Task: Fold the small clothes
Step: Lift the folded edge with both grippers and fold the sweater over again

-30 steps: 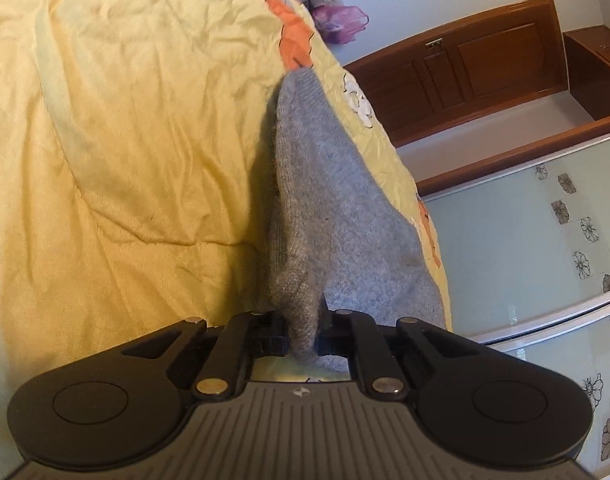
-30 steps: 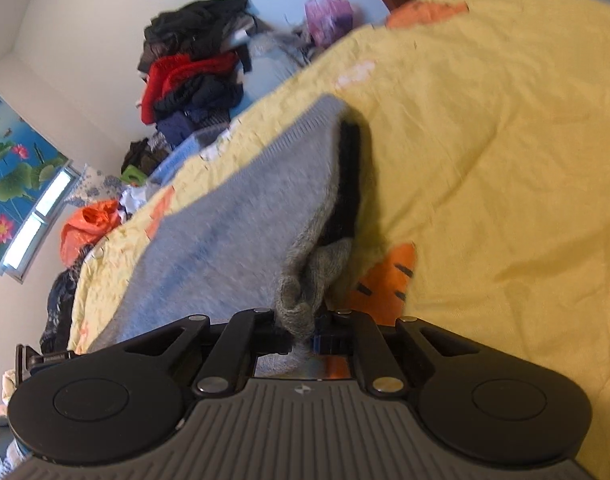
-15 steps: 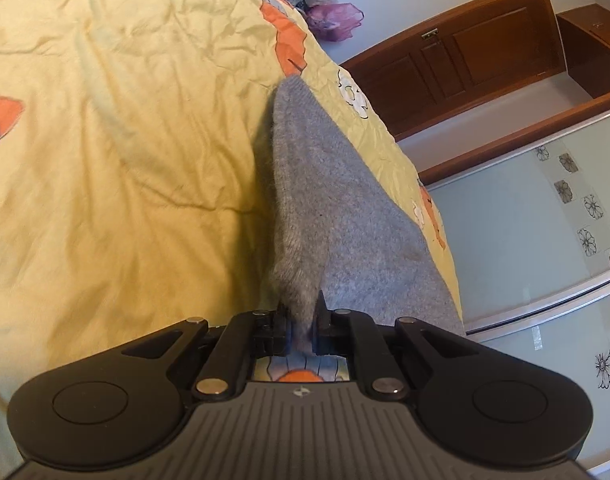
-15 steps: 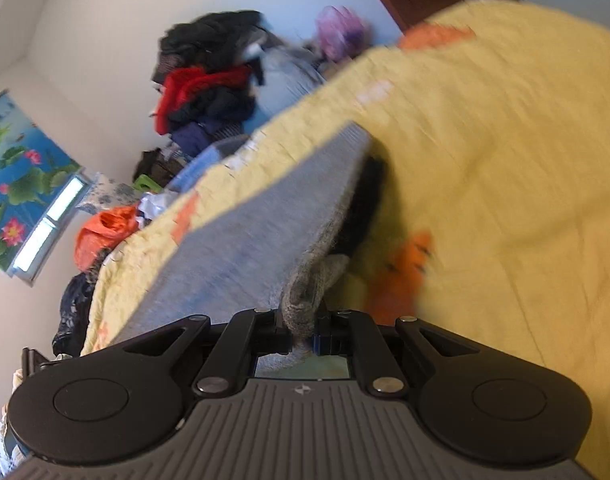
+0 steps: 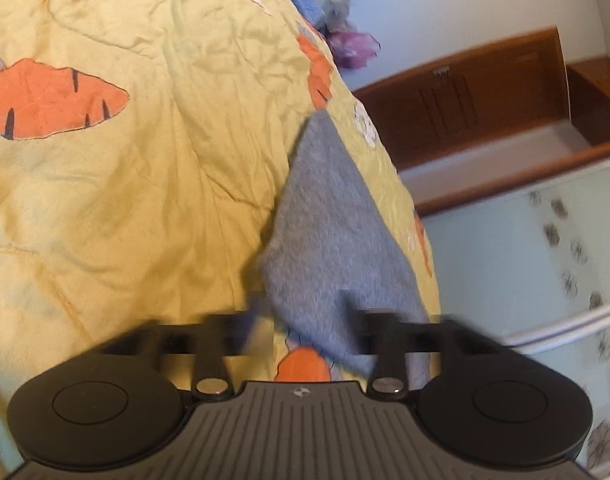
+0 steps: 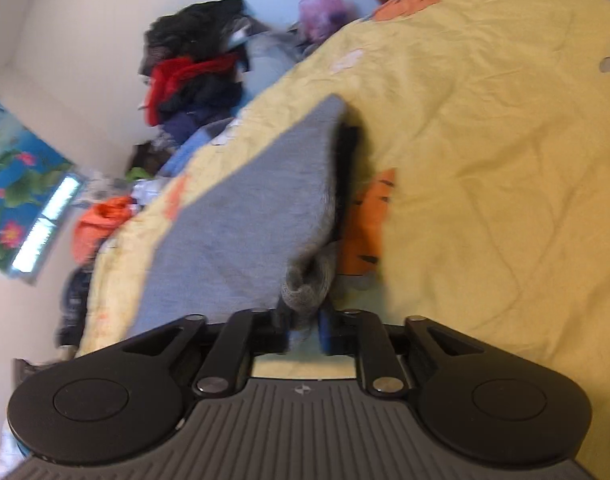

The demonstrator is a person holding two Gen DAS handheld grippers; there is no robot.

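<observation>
A grey knitted garment (image 5: 325,216) lies on the yellow carrot-print quilt (image 5: 125,184). In the left wrist view my left gripper (image 5: 305,320) has its jaws spread wide and blurred, with the garment's near corner lying loose between them. In the right wrist view the same grey garment (image 6: 249,216) stretches away to the left, a dark layer showing under its right edge. My right gripper (image 6: 303,330) is shut on a bunched corner of the garment.
A pile of clothes (image 6: 193,64) is heaped against the wall beyond the bed. A wooden cabinet (image 5: 485,92) and a glass sliding door with flower marks (image 5: 545,260) stand past the quilt's right edge. A purple bag (image 5: 353,46) sits by the pile.
My left gripper has opened and let go of the garment's corner, which has dropped onto the quilt. My right gripper keeps its hold and has shifted a little.
</observation>
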